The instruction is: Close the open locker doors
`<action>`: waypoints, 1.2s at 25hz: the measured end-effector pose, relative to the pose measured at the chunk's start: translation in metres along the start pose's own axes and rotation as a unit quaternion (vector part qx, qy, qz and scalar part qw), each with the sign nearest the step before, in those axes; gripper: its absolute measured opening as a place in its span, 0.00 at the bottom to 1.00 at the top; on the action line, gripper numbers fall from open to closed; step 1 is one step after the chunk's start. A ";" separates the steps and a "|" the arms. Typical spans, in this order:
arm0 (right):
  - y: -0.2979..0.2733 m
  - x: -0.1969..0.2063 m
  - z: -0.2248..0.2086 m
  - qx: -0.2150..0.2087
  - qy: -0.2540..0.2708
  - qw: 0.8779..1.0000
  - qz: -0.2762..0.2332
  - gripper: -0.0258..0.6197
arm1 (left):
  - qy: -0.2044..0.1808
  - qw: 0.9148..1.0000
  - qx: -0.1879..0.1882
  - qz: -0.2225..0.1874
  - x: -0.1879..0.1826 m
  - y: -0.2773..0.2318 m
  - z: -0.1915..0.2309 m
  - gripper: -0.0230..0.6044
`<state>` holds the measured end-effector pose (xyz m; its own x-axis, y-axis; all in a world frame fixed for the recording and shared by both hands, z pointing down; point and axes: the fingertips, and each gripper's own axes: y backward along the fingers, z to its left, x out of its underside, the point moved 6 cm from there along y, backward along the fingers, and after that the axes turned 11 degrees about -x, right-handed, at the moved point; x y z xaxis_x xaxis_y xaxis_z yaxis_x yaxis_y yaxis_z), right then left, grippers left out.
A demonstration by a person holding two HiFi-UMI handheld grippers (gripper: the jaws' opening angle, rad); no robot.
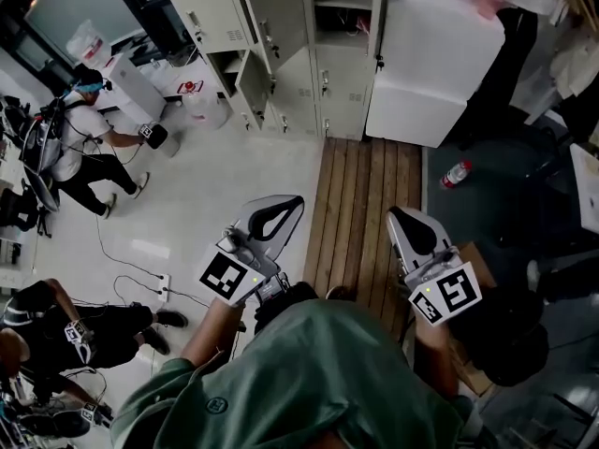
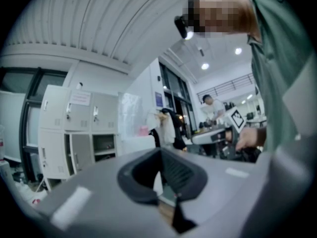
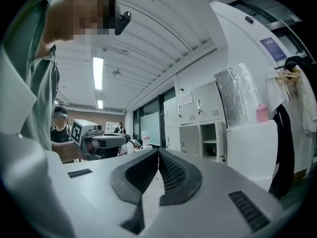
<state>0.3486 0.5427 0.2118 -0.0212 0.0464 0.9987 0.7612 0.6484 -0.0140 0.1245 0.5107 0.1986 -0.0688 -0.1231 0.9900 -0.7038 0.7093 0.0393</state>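
Observation:
A bank of cream lockers (image 1: 323, 82) stands at the far end of the floor. An upper door (image 1: 277, 15) and a lower door (image 1: 254, 80) hang open, and one compartment (image 1: 343, 7) shows its shelf. My left gripper (image 1: 296, 200) and right gripper (image 1: 396, 212) are both held near my chest, well short of the lockers, jaws shut on nothing. The left gripper view shows the lockers (image 2: 74, 128) with an open door (image 2: 81, 152) beyond the closed left gripper (image 2: 160, 151). In the right gripper view, an open compartment (image 3: 209, 140) lies past the closed right gripper (image 3: 158, 152).
A wooden slat platform (image 1: 367, 204) leads toward the lockers. A large white box (image 1: 430, 64) stands right of them, with a bottle (image 1: 456, 174) on the dark floor. People (image 1: 80, 148) stand and crouch at the left, with cables and a power strip (image 1: 161, 288).

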 end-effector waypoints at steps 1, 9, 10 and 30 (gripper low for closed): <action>-0.001 0.000 -0.003 0.000 -0.001 1.000 0.000 0.05 | 0.000 1.000 -0.001 0.001 0.000 -0.003 0.002 0.04; -0.024 0.003 -0.030 0.015 -0.006 1.000 0.003 0.05 | 0.001 1.000 0.011 0.000 0.009 -0.032 0.032 0.04; -0.028 0.004 -0.033 0.018 -0.008 1.000 0.003 0.05 | 0.003 1.000 0.014 0.001 0.010 -0.036 0.036 0.04; -0.150 -0.006 -0.089 0.054 0.005 0.999 0.006 0.05 | 0.011 0.999 0.043 -0.025 0.026 -0.097 0.170 0.04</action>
<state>0.2923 0.3780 0.2121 -0.0061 0.0469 0.9989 0.6874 0.7256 -0.0298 0.0708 0.3204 0.1974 -0.0167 -0.1405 0.9899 -0.7642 0.6402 0.0780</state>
